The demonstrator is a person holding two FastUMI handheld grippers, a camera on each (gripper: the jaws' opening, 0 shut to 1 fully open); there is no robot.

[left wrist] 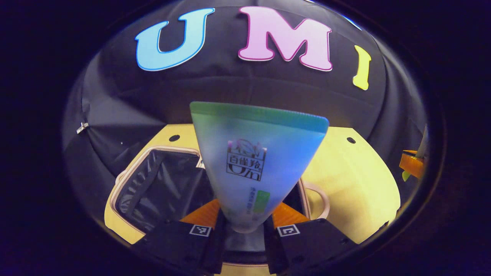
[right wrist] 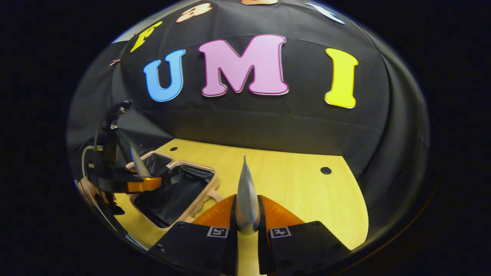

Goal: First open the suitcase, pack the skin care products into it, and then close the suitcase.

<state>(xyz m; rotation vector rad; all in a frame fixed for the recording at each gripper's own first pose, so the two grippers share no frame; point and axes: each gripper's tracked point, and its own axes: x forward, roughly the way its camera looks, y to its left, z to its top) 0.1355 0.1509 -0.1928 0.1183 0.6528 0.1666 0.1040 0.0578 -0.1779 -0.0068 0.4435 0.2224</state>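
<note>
Packing step: each hand-held gripper, left (left wrist: 245, 226) and right (right wrist: 247, 226), clamped on a tube (left wrist: 257, 165) (right wrist: 245, 199); next lower into open suitcase (left wrist: 126, 180) at lower left.

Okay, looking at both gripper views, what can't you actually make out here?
- Left gripper view: the tube in the left gripper hides the middle of the open suitcase.
- Right gripper view: the tube in the right gripper shows edge-on, so its face is unseen.
- Right gripper view: the suitcase is partly covered by the left gripper.
</note>
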